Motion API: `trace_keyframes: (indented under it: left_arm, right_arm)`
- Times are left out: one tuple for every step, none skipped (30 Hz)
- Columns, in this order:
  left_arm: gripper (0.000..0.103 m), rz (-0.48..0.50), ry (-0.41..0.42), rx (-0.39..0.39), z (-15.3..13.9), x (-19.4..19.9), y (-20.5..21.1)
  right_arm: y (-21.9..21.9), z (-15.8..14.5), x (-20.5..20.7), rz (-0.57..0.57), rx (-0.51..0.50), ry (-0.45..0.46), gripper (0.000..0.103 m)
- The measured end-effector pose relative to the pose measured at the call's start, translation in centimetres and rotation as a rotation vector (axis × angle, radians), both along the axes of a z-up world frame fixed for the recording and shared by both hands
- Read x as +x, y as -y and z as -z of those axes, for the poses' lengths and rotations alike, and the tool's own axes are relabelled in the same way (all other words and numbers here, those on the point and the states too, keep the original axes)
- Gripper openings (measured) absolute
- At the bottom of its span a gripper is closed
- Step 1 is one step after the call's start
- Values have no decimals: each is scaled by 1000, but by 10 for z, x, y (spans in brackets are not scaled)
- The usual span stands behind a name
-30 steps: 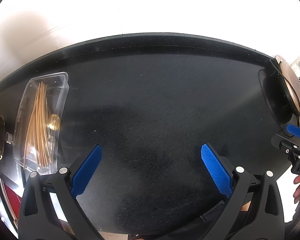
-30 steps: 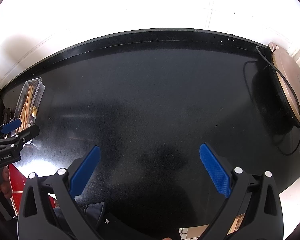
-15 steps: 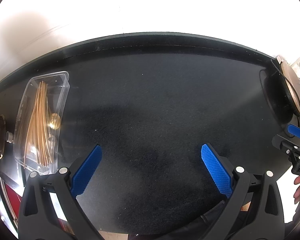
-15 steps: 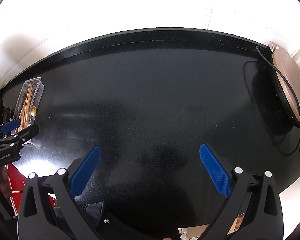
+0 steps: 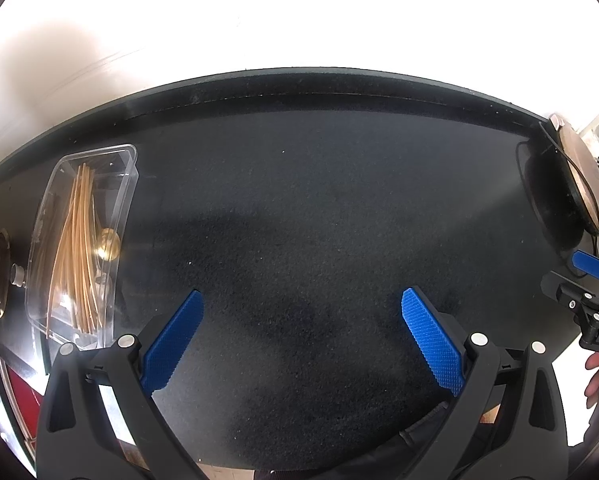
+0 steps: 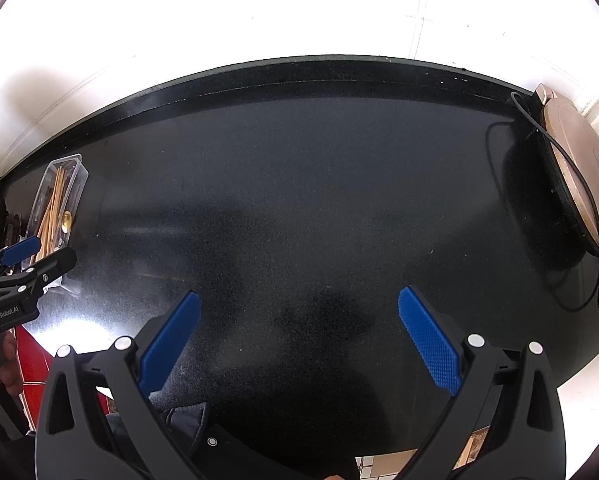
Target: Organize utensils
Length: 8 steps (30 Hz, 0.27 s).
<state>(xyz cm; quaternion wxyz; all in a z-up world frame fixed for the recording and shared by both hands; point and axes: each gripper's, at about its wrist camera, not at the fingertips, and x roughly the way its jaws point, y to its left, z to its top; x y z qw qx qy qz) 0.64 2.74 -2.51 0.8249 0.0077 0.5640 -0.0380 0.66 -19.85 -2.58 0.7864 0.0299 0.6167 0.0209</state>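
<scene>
Surface (image 5: 299, 208): dark, speckled, bare across the whole middle; far edge runs against a bright wall, near edge sits just under both tools. Ample open room for sweeping either arm sideways.

Round pan-like appliance (image 6: 575, 176) leans at the far right with a cord (image 6: 597, 280) looping down onto the surface. Risk: a rightward swing of the right gripper (image 6: 299, 340) could snag the cord and drag the appliance.

Clear container (image 5: 79, 240) lies at the far left, close to the surface's left edge, holding the utensils: a bundle of chopsticks (image 5: 73, 256) and a gold spoon (image 5: 108, 243). Risk: the container looks light and slick; a push from the side would likely slide it toward that edge or tip it. The crowded bundle may also make it easy to pinch several sticks at once.

Left gripper (image 5: 299, 336): fingers spread wide, nothing between them, container just to its left. Right gripper: fingers likewise spread, empty, over bare surface, well apart from the container.
</scene>
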Motion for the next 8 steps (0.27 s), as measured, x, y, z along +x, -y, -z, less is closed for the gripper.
trace_keyframes:
  left_arm:
    - [96, 3, -1, 8, 0, 0, 1]
    - [96, 5, -4, 12, 0, 1, 2]
    - [96, 8, -7, 17, 1, 1, 3]
    - [96, 7, -8, 18, 1, 1, 3]
    - [96, 6, -10, 18, 1, 1, 3]
    - [96, 5, -11, 18, 1, 1, 2]
    - [96, 4, -12, 19, 2, 1, 2]
    - [96, 3, -13, 18, 2, 1, 2]
  right_arm:
    - [0, 0, 0, 0, 0, 0, 96]
    - [0, 0, 1, -2, 0, 0, 96]
    - [0, 0, 1, -3, 0, 0, 96]
    - [0, 0, 1, -3, 0, 0, 96]
    - [0, 0, 0, -2, 0, 0, 96]
    - [1, 0, 1, -3, 1, 0, 96]
    - [1, 0, 0, -2, 0, 0, 96]
    - [1, 0, 0, -3, 0, 0, 96]
